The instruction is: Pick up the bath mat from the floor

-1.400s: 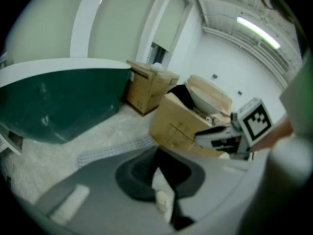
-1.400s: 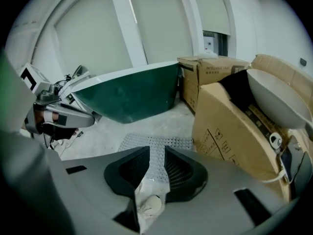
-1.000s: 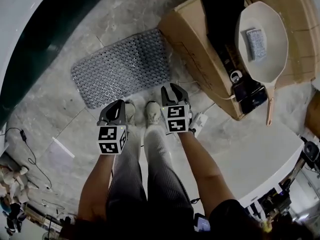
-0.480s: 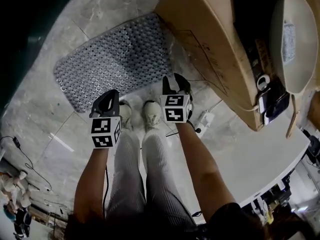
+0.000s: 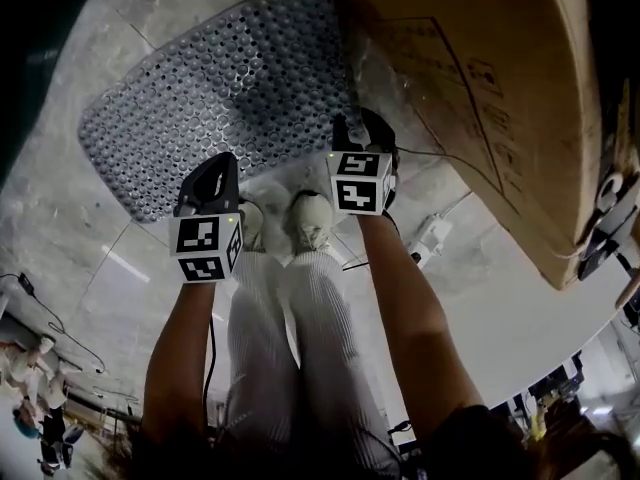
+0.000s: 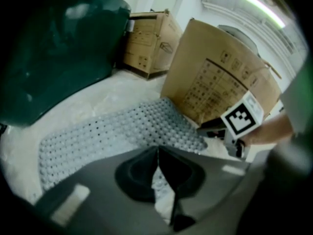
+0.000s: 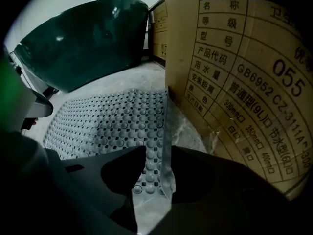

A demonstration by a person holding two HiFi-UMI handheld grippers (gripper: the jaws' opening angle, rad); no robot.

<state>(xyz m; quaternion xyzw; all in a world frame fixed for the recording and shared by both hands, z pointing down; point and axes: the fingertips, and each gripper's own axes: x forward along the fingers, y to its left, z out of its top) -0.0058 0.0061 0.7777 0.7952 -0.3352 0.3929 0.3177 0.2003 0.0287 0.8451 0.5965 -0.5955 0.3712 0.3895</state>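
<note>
- While the bath mat [image 5: 220,98] lies flat on the marble floor [image 5: 90,238], just far of the person's shoes [image 5: 312,218], neither tool grips it.
- Head view: left gripper [image 5: 221,161] at the mat's near edge, right gripper [image 5: 362,124] at its near right corner, close beside the big cardboard box [image 5: 480,88]. Jaw gaps not readable from here.
- Left gripper view: jaw tips meet, closed, nothing between them. Mat spreads beyond the tips.
- Right gripper view: jaws apart, have just been opening. Mat's near right corner shows in the gap, pads not pressing on it.
- Gripper views show a dark green tub [image 6: 54,53] on the mat's far left side. Head view gives only a dark corner there.
- Left gripper view alone: second cardboard box [image 6: 146,43] farther back.
- Right gripper view alone: printed label on the big box, right beside the mat.
- Head view alone: white power strip [image 5: 430,236] on the floor, right of the shoes.
</note>
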